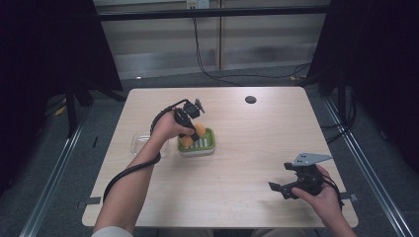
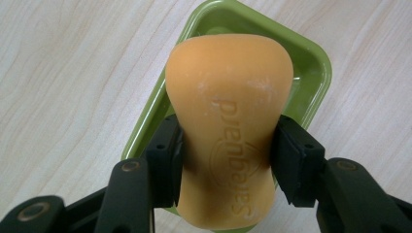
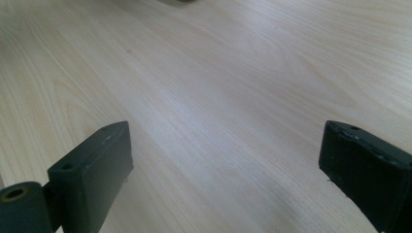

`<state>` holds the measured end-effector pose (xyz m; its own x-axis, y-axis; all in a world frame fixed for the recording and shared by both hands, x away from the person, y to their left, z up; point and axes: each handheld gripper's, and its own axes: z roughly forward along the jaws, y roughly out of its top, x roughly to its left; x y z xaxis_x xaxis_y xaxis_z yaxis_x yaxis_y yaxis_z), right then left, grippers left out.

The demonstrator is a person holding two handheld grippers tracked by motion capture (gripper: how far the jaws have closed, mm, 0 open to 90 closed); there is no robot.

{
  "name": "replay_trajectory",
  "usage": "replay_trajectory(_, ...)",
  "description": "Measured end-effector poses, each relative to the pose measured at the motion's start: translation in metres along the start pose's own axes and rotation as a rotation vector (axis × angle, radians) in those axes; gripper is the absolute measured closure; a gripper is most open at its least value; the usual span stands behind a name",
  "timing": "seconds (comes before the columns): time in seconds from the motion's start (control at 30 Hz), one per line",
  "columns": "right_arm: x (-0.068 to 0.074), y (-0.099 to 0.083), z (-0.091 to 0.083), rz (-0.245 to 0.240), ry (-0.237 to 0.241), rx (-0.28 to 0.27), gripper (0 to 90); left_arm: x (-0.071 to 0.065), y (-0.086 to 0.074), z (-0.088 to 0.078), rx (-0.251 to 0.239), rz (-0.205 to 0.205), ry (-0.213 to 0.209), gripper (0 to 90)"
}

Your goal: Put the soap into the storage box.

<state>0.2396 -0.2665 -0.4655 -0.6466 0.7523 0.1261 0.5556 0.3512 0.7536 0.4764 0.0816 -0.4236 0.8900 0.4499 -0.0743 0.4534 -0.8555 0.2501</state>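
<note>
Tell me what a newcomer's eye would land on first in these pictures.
First the orange bar of soap, clamped at its narrow waist by the left claw above a green soap dish near the middle of the wooden table. A clear lid or tray lies just left of the dish. At the table's near right corner the right claw hangs wide open over bare wood, holding nothing.

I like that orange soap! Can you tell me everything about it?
The orange soap is a smooth, waxy-looking bar, pinched in at the waist, with raised letters and pale scuffs on its face. The left gripper squeezes its narrow middle between two black jaws, holding it over the green soap dish.
</note>
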Motion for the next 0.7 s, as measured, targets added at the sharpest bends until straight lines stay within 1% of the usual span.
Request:
replay_trajectory(0.03,0.000,0.000,0.000,0.001,0.000,0.000,5.0,0.000,0.000,0.000,0.000,0.003,-0.005,50.1)
replay_trajectory(0.17,0.000,0.000,-0.001,0.001,-0.003,0.000,5.0,0.001,-0.001,0.001,0.001,0.000,-0.004,50.1)
replay_trajectory(0.2,0.000,0.000,-0.001,0.002,-0.002,-0.001,5.0,0.001,-0.001,0.002,0.010,0.001,-0.003,50.0)
replay_trajectory(0.23,0.000,0.000,-0.001,0.001,-0.002,-0.002,5.0,0.001,-0.001,0.003,0.009,0.004,0.000,50.1)
replay_trajectory(0.27,0.000,0.001,-0.001,0.002,-0.001,-0.002,5.0,0.000,-0.001,0.004,-0.004,-0.007,0.009,50.1)
replay_trajectory(0.3,0.000,0.001,-0.001,0.002,0.000,-0.001,5.0,0.001,-0.001,0.004,0.014,0.005,-0.002,50.1)
replay_trajectory(0.33,0.000,0.001,-0.001,0.002,0.000,-0.001,5.0,0.001,-0.001,0.004,0.014,0.005,-0.002,50.0)
replay_trajectory(0.37,0.000,0.001,-0.001,0.002,0.000,0.000,5.0,-0.001,-0.001,0.006,0.008,0.008,0.018,50.0)
replay_trajectory(0.4,0.000,0.001,-0.001,0.000,-0.002,-0.001,5.0,-0.001,-0.001,0.006,0.017,0.006,0.004,50.0)
replay_trajectory(0.43,0.000,0.001,-0.001,0.000,-0.002,-0.001,5.0,-0.001,-0.001,0.006,0.017,0.006,0.004,50.0)
replay_trajectory(0.47,0.000,0.001,-0.001,0.000,-0.002,-0.001,5.0,-0.002,-0.001,0.008,0.007,0.008,0.017,50.0)
replay_trajectory(0.5,0.000,0.001,-0.001,0.000,-0.001,-0.001,5.0,-0.002,-0.001,0.009,0.003,0.008,0.016,50.0)
replay_trajectory(0.6,0.000,0.001,-0.002,0.002,0.000,-0.003,5.0,-0.003,-0.001,0.010,0.014,0.019,0.020,50.0)
replay_trajectory(0.63,0.000,0.001,-0.002,0.002,0.000,-0.003,5.0,-0.005,0.000,0.012,0.002,-0.005,0.020,50.0)
replay_trajectory(0.67,0.000,0.001,-0.002,0.001,0.001,-0.003,5.0,-0.002,0.000,0.011,0.035,0.039,0.020,49.9)
replay_trajectory(0.7,0.000,0.001,-0.002,0.000,0.000,-0.002,5.0,-0.002,0.000,0.011,0.031,0.033,0.019,50.0)
